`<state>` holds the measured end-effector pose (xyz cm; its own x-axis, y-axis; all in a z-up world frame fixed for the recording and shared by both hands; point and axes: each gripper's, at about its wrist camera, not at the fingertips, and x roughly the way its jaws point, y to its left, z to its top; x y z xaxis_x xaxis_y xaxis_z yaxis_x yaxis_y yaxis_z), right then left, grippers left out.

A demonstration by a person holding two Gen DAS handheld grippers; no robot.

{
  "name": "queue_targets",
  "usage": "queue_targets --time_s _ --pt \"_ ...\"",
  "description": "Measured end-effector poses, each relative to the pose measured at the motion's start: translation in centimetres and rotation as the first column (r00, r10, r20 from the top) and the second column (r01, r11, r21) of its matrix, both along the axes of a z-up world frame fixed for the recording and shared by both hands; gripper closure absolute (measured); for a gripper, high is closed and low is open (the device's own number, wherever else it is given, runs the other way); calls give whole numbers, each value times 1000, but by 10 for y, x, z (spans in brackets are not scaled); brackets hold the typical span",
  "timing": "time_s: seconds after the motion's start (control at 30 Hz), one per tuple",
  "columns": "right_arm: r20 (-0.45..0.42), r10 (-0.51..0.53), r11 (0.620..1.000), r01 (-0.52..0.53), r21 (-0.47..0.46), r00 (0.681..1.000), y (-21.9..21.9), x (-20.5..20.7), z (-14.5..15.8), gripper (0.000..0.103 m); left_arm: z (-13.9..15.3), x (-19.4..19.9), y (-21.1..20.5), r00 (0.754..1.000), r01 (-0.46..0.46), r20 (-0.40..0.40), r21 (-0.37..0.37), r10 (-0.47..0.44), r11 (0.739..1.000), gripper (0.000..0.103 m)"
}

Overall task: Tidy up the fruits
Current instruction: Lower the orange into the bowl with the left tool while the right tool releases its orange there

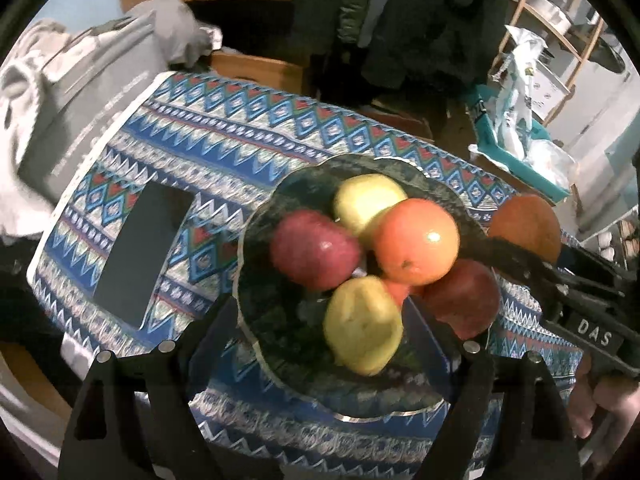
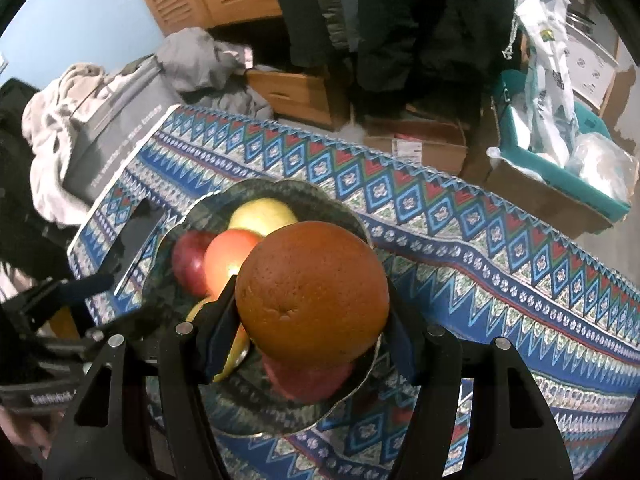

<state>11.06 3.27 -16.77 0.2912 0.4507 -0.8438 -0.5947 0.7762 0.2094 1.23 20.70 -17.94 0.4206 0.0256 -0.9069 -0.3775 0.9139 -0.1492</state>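
Note:
A dark green scalloped glass bowl (image 1: 250, 248) stands on a patterned blue tablecloth (image 1: 240, 140). It holds a yellow apple (image 1: 366, 200), a red apple (image 1: 316, 254), an orange (image 1: 418, 240), a second yellow fruit (image 1: 362, 326) and another red apple (image 1: 466, 300). My left gripper (image 1: 320, 308) hangs open over the bowl's near side, its pads clear of the fruit. My right gripper (image 2: 312, 320) is shut on a large darker orange (image 2: 312, 292), held just above the bowl (image 2: 280, 188). The same darker orange (image 1: 524, 228) shows at the bowl's right edge.
A dark flat phone-like slab (image 1: 144, 252) lies on the cloth left of the bowl. A grey box (image 2: 116, 136) with heaped clothes sits at the table's far left. Cardboard boxes (image 2: 432, 144) and a teal bin (image 2: 568, 176) with plastic bags stand beyond the far edge.

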Motion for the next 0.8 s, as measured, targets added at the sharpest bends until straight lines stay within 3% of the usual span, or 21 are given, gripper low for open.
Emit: queue_targets --time_s 0.47,0.6,0.8 --pt "-16 95 993 -96 -68 995 28 -42 -11 35 14 -28 20 997 -67 37 -15 68 998 18" --pt "-16 93 996 -94 -14 996 28 -44 -3 35 15 -31 22 996 -78 32 -17 79 997 18" --pt "-7 70 997 -70 -8 998 22 -44 4 35 22 -34 22 995 -85 47 -16 86 996 18"
